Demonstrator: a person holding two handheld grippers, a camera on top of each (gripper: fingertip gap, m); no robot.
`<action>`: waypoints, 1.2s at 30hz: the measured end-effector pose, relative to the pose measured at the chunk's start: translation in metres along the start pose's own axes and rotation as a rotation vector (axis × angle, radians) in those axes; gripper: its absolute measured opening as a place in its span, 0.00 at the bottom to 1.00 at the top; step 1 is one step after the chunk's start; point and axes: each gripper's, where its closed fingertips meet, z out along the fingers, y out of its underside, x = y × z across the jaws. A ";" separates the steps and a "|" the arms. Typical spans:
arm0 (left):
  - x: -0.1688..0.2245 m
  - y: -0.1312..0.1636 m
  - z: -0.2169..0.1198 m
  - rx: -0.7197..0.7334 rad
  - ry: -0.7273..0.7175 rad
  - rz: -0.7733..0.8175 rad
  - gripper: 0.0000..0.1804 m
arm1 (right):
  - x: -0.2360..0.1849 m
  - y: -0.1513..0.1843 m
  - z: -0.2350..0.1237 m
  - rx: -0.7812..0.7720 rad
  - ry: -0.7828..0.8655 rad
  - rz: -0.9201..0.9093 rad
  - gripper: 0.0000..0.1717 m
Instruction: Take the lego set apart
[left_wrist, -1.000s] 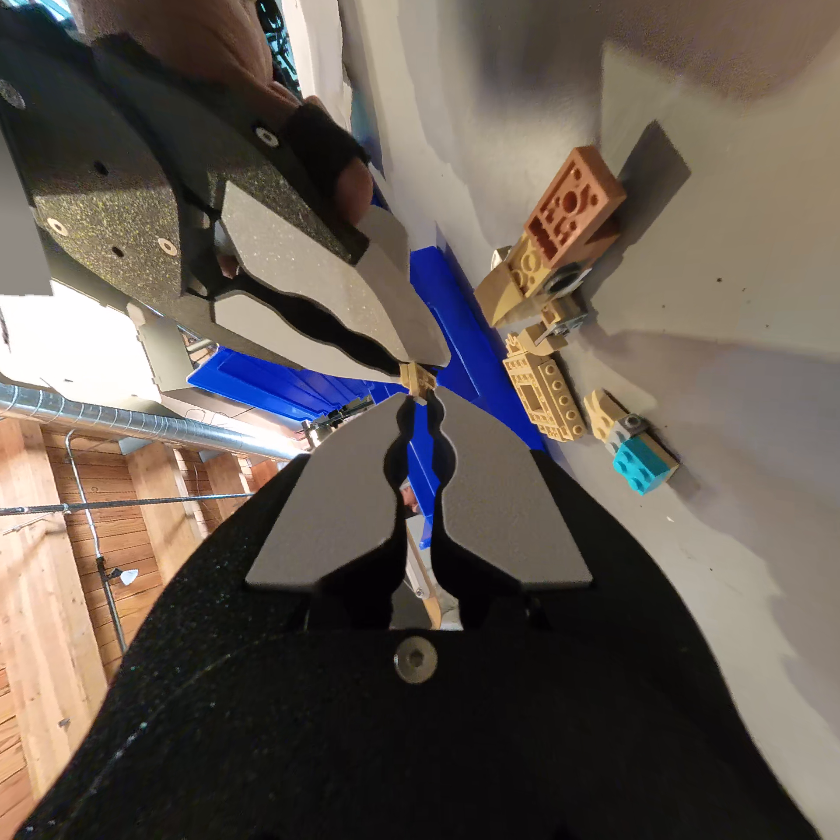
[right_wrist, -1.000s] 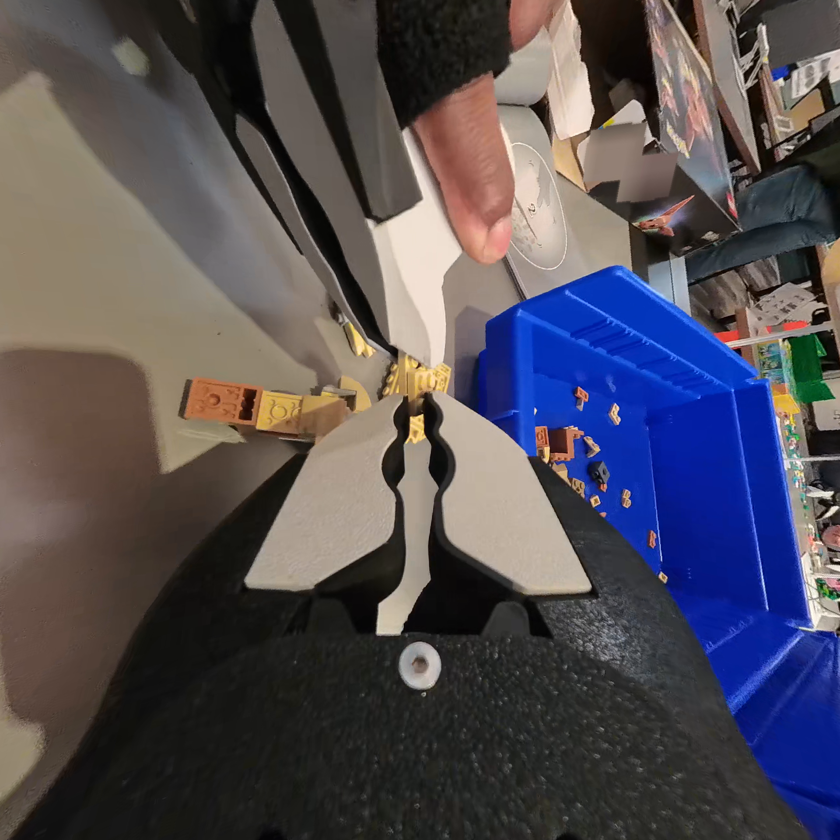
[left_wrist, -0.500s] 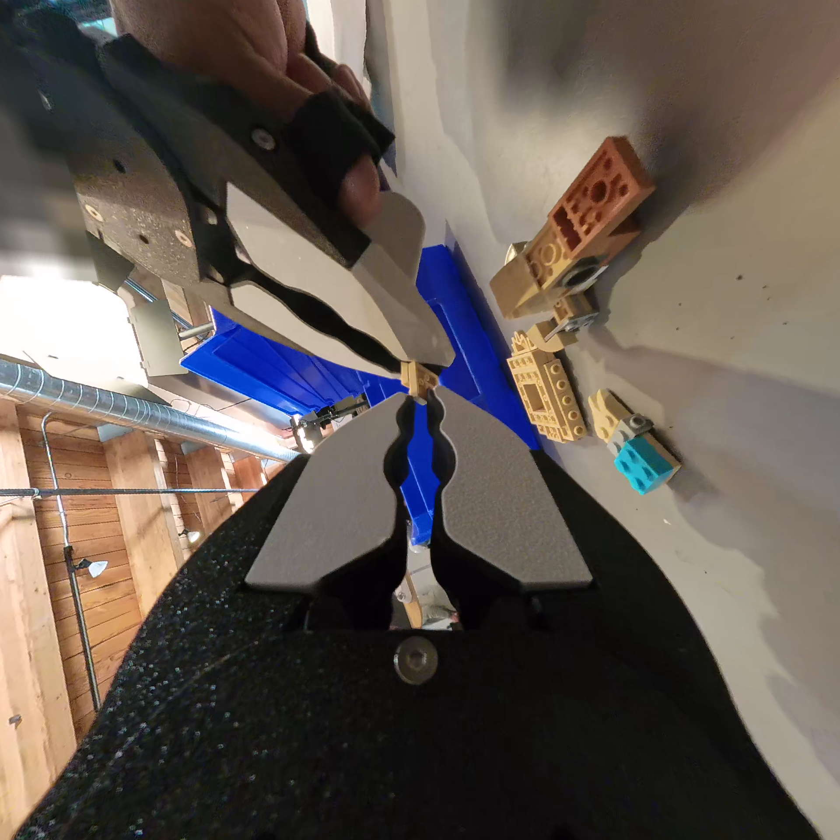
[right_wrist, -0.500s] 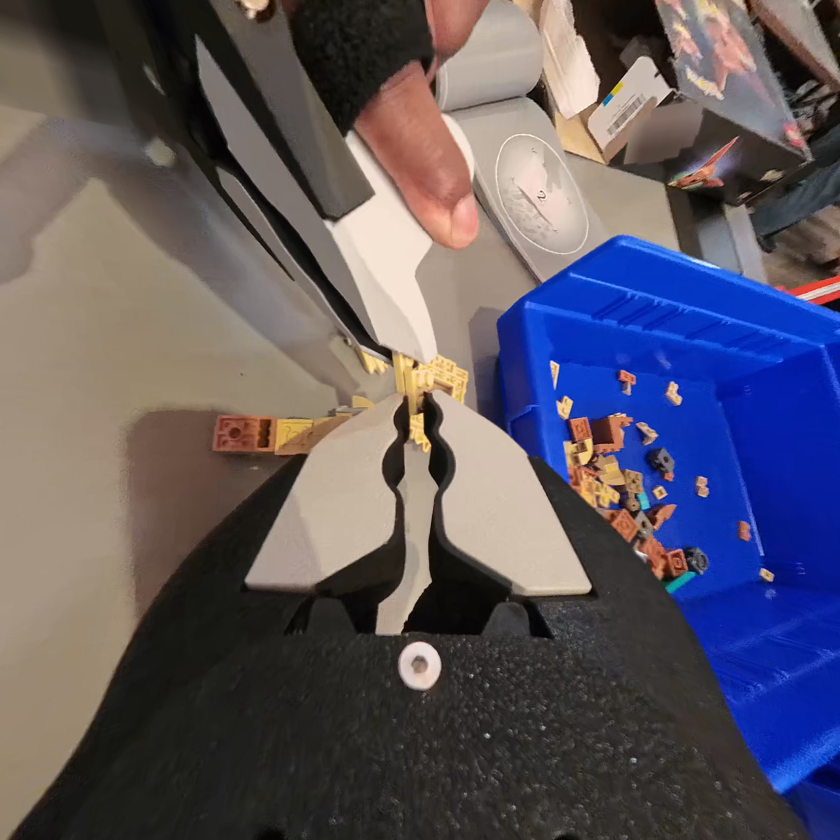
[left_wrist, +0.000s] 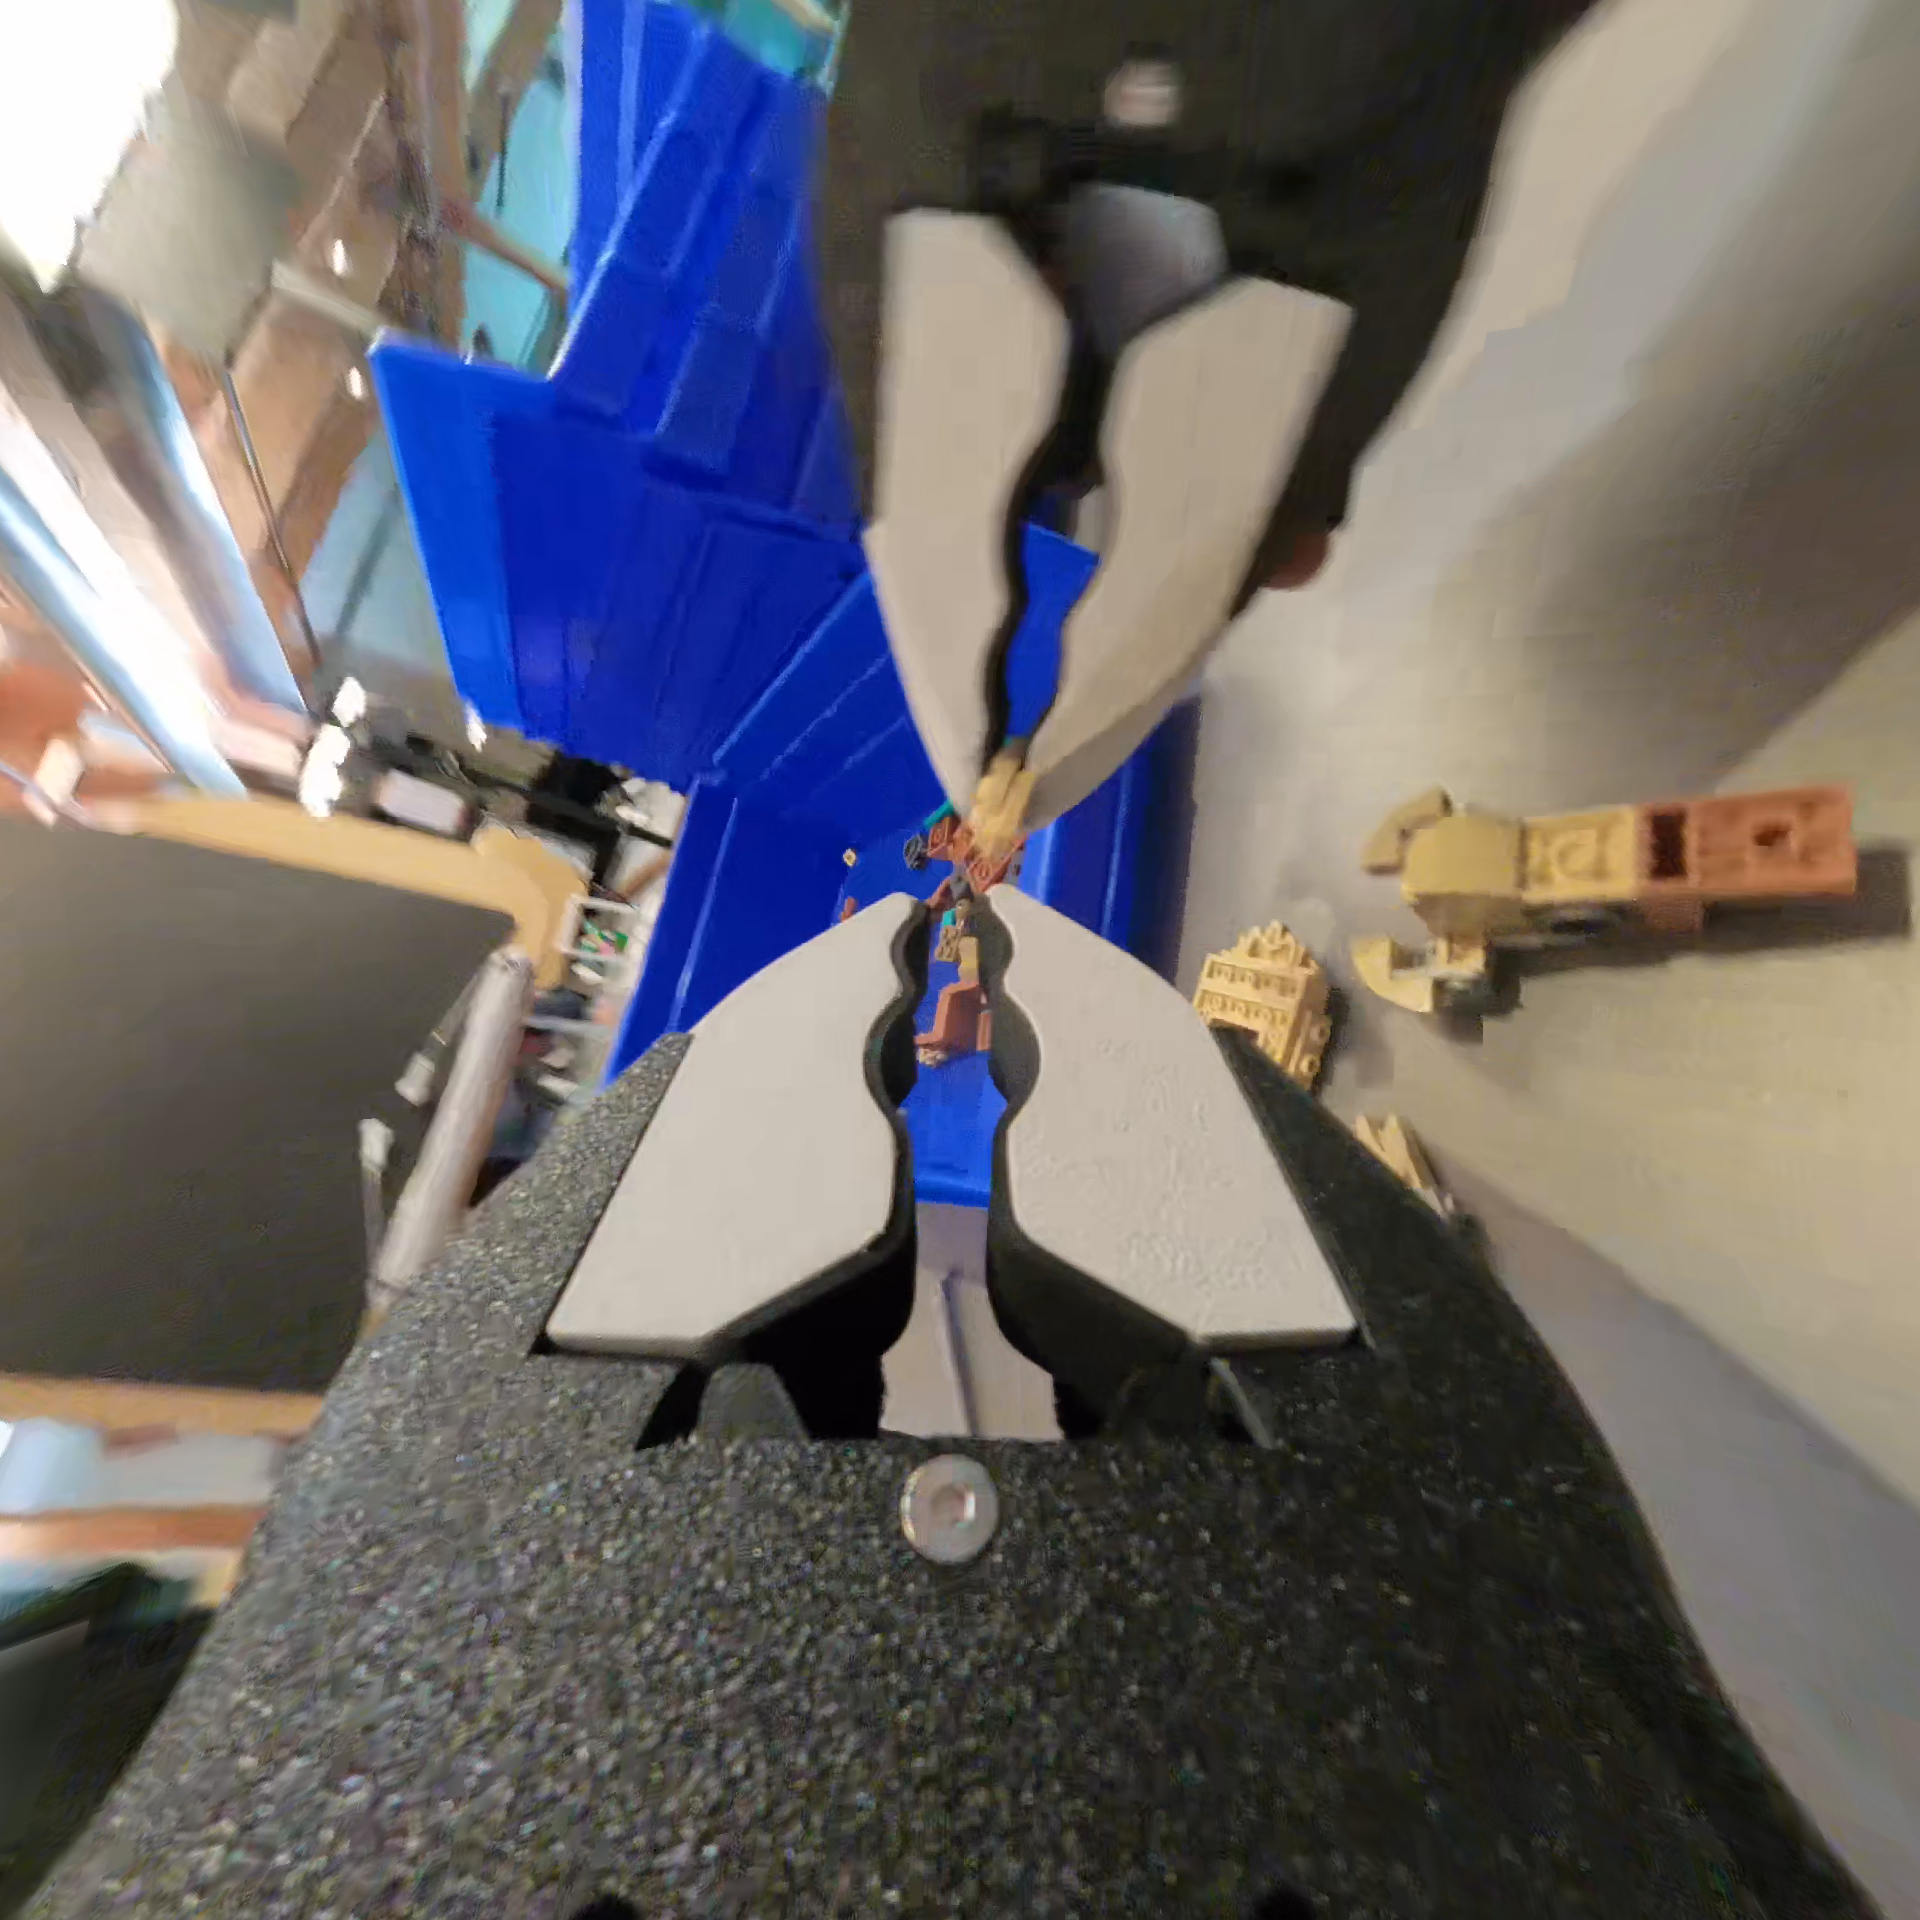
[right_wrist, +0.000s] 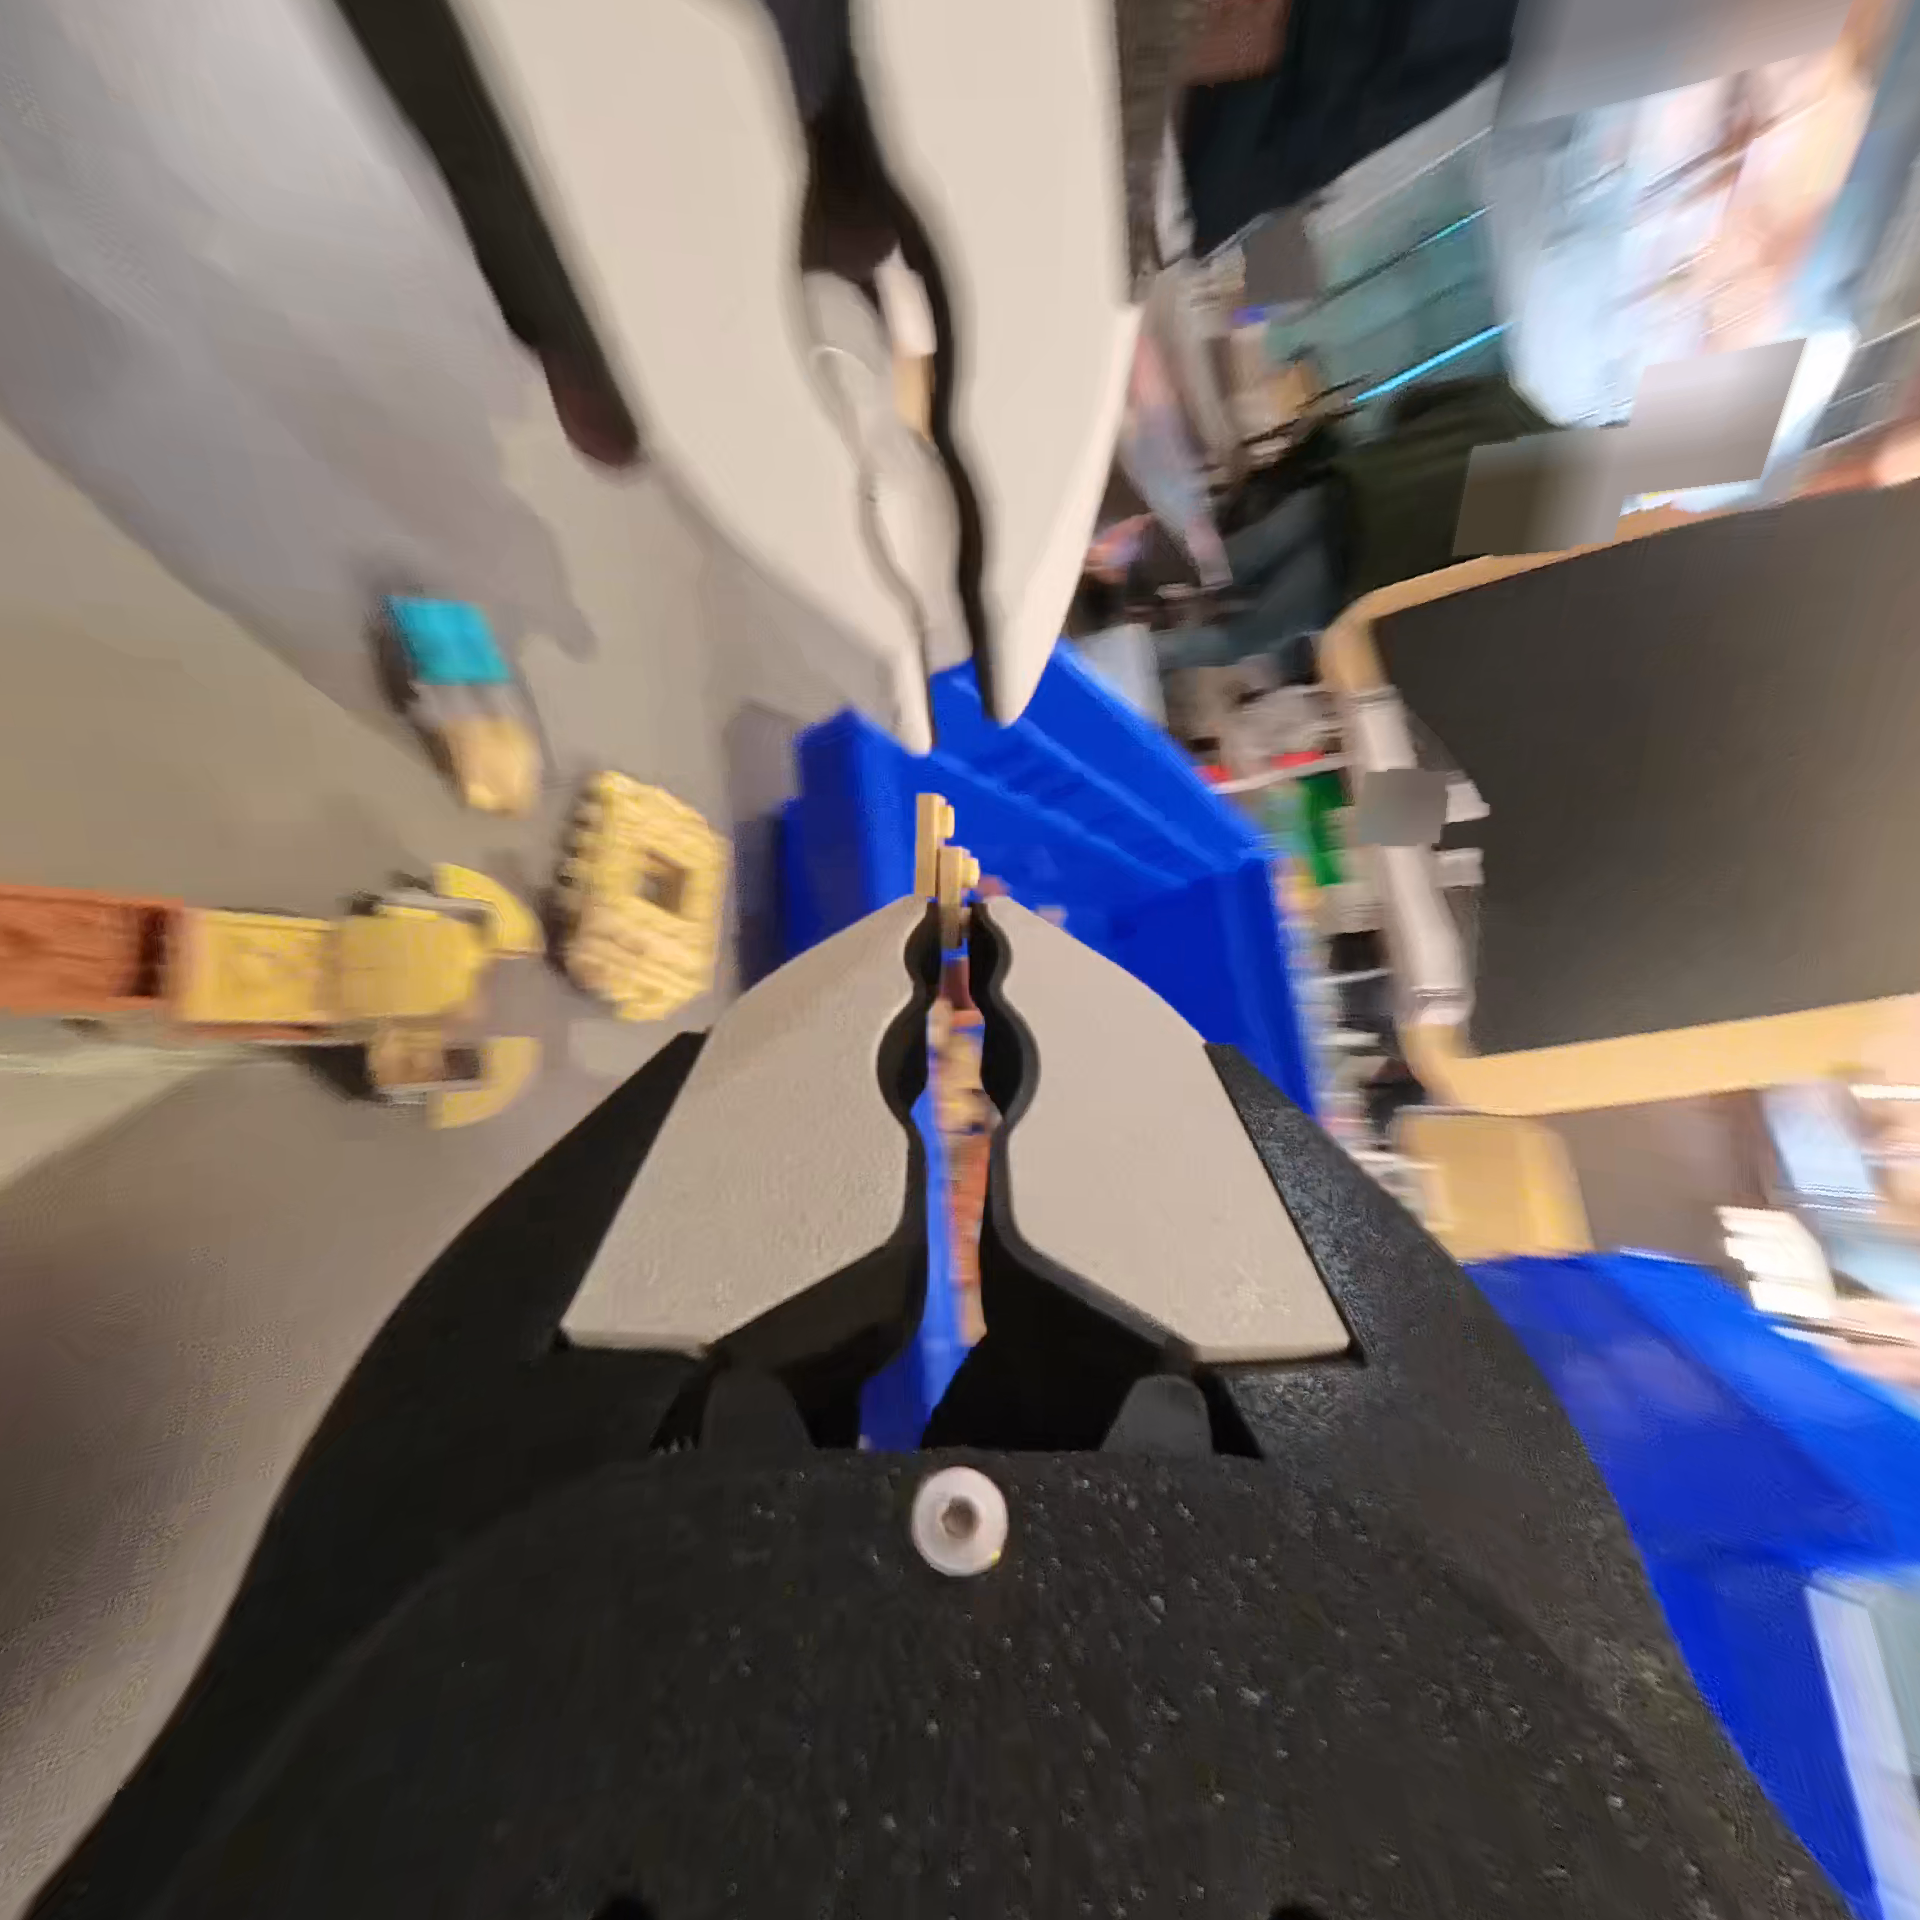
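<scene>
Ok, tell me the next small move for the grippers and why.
Probably ease the left gripper straight back. Its fingers stand apart with nothing between them, while the right gripper pinches the tan piece alone over the blue bin. More clearance would keep those open tips from knocking the piece.

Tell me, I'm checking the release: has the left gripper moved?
Yes: left gripper has drawn back from the tan piece, which the right gripper holds.

The left gripper (left_wrist: 961, 899) no longer pinches the tan plate piece (right_wrist: 940, 868); its fingertips now stand slightly parted and bare. The right gripper (right_wrist: 956, 914) alone clamps the piece. Both grippers have swung over the blue bin (left_wrist: 727, 883).
</scene>
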 end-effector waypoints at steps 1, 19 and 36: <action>-0.005 0.002 -0.002 0.005 0.015 -0.105 0.07 | 0.005 0.000 -0.001 -0.001 0.053 -0.044 0.03; -0.021 -0.029 -0.011 0.401 0.556 -1.514 0.07 | 0.041 -0.026 -0.010 0.011 0.559 -0.414 0.02; -0.026 -0.036 -0.008 0.470 0.443 -1.443 0.03 | 0.049 -0.031 -0.015 -0.011 0.668 -0.517 0.03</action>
